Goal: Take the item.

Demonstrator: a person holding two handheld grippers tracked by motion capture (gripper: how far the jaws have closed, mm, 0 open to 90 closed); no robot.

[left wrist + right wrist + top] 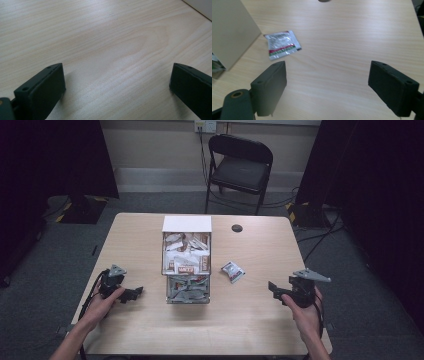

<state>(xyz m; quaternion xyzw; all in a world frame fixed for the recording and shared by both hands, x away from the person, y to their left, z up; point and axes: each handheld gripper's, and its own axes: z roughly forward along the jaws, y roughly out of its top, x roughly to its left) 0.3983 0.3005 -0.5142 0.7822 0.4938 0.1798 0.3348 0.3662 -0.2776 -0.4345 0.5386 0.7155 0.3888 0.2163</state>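
Note:
An open cardboard box (187, 262) full of several small sachets stands upright in the middle of the table (250, 320); its pale side wall (229, 32) appears at the left of the right gripper view. One loose silver sachet (233, 271) with a red and green stripe lies flat just right of the box, also seen as the sachet (282, 44) ahead of my right gripper's left jaw. My left gripper (135, 293) rests low at the table's left, open and empty over bare wood (117, 82). My right gripper (274, 289) hovers at the right, open and empty (328, 82).
A small dark round disc (237, 228) lies on the far side of the table, right of the box flap. A black folding chair (240, 167) stands beyond the table. Cables trail over the floor at the right. Bare wood lies between each gripper and the box.

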